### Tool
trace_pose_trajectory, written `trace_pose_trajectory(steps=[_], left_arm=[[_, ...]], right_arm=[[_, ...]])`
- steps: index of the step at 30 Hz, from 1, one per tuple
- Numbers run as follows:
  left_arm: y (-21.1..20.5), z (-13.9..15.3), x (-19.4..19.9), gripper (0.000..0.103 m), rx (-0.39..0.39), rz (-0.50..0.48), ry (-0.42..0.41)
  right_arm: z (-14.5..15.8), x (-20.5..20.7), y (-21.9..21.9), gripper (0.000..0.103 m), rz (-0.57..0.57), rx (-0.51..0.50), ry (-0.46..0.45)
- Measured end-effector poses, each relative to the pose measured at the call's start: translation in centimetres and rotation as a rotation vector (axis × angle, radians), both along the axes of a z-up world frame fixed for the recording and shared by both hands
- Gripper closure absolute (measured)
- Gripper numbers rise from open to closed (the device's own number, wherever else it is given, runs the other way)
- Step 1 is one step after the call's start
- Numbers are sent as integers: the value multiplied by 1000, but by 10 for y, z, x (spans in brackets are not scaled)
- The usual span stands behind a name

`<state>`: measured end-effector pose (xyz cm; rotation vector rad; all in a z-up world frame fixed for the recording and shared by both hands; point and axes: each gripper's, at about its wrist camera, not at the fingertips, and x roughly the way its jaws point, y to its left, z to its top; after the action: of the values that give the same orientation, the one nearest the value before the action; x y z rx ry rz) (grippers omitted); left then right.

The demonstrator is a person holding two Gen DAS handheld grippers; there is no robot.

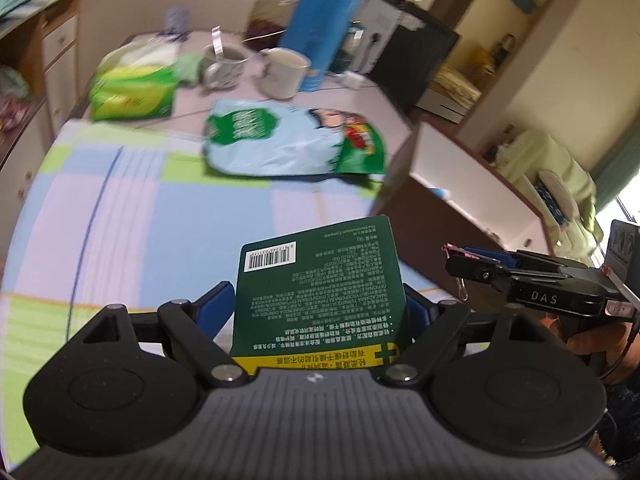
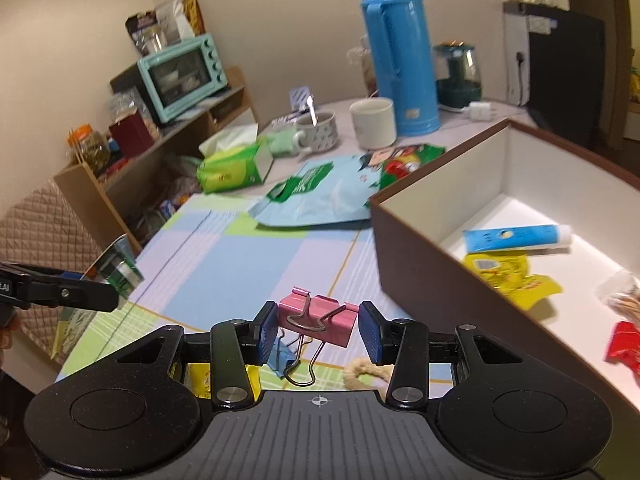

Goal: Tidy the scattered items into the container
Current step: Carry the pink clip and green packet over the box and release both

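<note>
Left gripper (image 1: 320, 300) clamped on dark green packet (image 1: 320, 280), lifted for boxing. Right gripper (image 2: 318, 330) pinching pink binder clip (image 2: 318, 318); brown box (image 2: 420, 248) at two o'clock.

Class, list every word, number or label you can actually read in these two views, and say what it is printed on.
"DAS": white letters on the right gripper body.
Dark green packet in the left gripper: barcode and dense upside-down print, too small to read.
Blue tube, yellow sachet, snack bag, tissue pack: blurred, unreadable.
</note>
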<state>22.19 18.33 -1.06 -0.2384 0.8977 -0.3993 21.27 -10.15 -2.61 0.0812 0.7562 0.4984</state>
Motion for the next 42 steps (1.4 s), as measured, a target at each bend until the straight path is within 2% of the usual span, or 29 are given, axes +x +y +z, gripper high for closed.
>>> trace_pose_trajectory(steps=[8,15,29,42], left_arm=[[-50,27,3,20,28,-126,-82],[-86,37,5,20,41,-216,-126],[-139,46,7,20,43,-299,-162],[-200,53,30,20,55,-355,-185]], right_arm=[[26,-28,-37,60,-84,25,-61],[40,-47,-68,60,-165,25,-94],[60,-62,-131,60,-274,24,-140],[68,-43,-190,60,-298,21,-152]])
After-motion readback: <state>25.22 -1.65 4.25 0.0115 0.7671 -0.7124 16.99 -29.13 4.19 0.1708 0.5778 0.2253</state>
